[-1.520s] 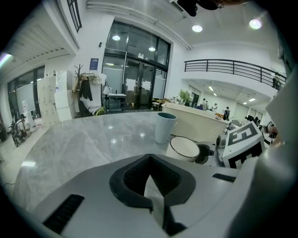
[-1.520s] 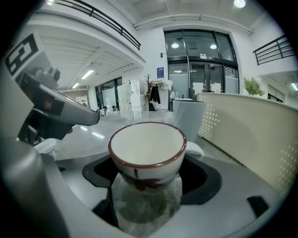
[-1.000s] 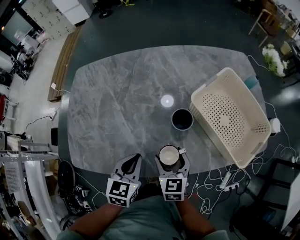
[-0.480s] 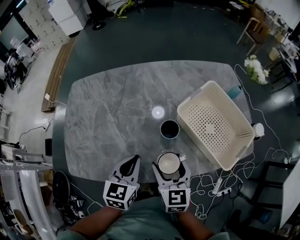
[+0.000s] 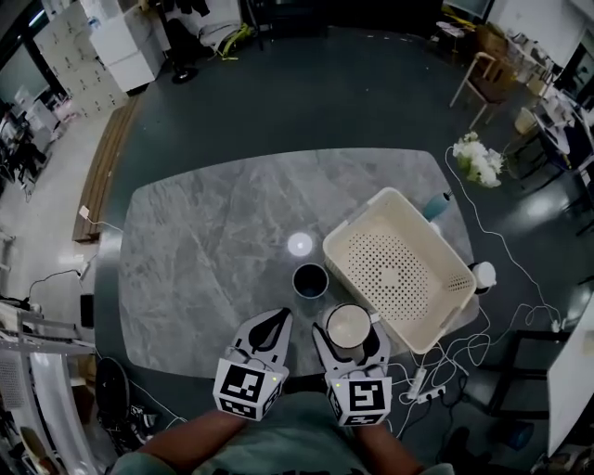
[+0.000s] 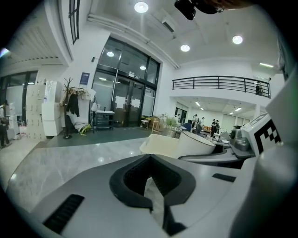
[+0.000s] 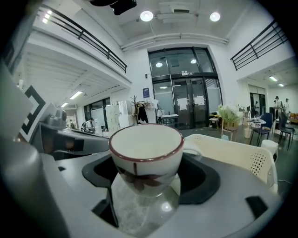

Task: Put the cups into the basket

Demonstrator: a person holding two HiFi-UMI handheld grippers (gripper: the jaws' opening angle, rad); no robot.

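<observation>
The right claw (image 5: 350, 330) clamps a white cup (image 7: 145, 148), the left claw (image 5: 273, 325) is closed and empty, and from the white cup a dark cup (image 5: 310, 279) sits at 11 o'clock and the basket (image 5: 408, 278) at 1 o'clock on the worktop (image 5: 204, 250).

Head view: dim overall, dark floor, heavy fisheye bend toward the edges. One round glare spot (image 5: 299, 245) on the grey marble table (image 5: 204, 250), probably a ceiling lamp reflected. Shadows soft and faint. Left gripper view: bright hall, round ceiling lights (image 6: 141, 6) blown out, black vignette in the corners, left gripper (image 6: 150, 162) close to the lens and soft. Right gripper view: same vignette, ceiling lights (image 7: 146, 16) flaring, white cup (image 7: 146, 153) fairly sharp, background mildly blurred.
</observation>
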